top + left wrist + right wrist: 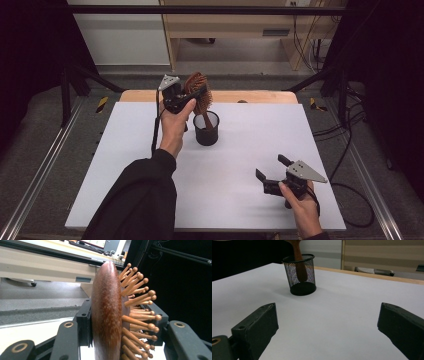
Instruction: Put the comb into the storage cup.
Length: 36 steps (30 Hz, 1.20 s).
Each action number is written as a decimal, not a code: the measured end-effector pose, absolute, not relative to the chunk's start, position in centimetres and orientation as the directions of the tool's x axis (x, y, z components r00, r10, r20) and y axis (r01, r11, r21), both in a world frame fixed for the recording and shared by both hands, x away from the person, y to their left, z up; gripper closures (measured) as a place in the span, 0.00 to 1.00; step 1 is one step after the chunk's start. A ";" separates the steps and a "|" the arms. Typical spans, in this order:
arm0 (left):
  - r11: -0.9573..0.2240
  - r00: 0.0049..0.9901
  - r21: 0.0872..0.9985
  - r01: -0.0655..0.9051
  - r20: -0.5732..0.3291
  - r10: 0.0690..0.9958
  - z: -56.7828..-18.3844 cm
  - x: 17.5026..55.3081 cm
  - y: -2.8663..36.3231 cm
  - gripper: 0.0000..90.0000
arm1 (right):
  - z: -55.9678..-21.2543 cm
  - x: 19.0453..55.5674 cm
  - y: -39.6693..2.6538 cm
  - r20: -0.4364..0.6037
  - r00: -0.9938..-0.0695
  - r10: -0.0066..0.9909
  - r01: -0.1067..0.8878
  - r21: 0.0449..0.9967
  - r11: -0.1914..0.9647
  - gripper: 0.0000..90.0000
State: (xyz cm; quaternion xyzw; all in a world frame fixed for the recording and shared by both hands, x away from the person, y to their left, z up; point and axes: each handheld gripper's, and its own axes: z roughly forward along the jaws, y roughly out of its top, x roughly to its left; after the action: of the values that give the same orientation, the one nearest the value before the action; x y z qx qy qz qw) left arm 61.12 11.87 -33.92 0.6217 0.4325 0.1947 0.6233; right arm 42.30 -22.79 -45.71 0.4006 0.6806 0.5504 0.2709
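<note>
On the broad white worktop I have very little laid out, and the work sits toward its far edge. The black wire-mesh pen cup stands upright there, and the dark wooden paddle hairbrush with ball-tipped wooden pins hangs above it, handle down. From the right gripper view the handle end is already inside the cup's rim, though I cannot tell whether it touches the bottom. My left claw is clamped across the brush head, one jaw on the smooth back and the other in among the pins, as the left gripper view shows up close. My right claw hovers near the front right of the worktop, well apart from the cup, jaws spread wide with nothing between them.

I judge the job nearly done: the brush is lifted and lined up and the handle has gone in. What is left, as I read it, is to lower it fully, let go, and draw my left claw away.
</note>
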 end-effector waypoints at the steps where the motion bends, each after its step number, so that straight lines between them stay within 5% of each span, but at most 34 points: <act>1: 0.147 0.552 0.944 0.297 -0.295 0.780 -34.0 61.1 11.9 0.55 | -45.7 42.3 -22.8 0.074 -0.532 0.843 0.248 0.966 0.071 0.04; 36: 0.139 0.552 0.937 0.321 -0.304 0.777 -35.2 61.1 11.3 0.55 | -45.8 42.3 -22.7 0.075 -0.541 0.838 0.253 0.964 0.077 0.04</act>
State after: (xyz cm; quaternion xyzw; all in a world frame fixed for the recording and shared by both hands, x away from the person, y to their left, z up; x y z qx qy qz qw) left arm 61.13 11.33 -35.24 0.6294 0.4358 0.1850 0.6162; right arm 42.32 -22.66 -45.78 0.3984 0.6841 0.5501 0.2658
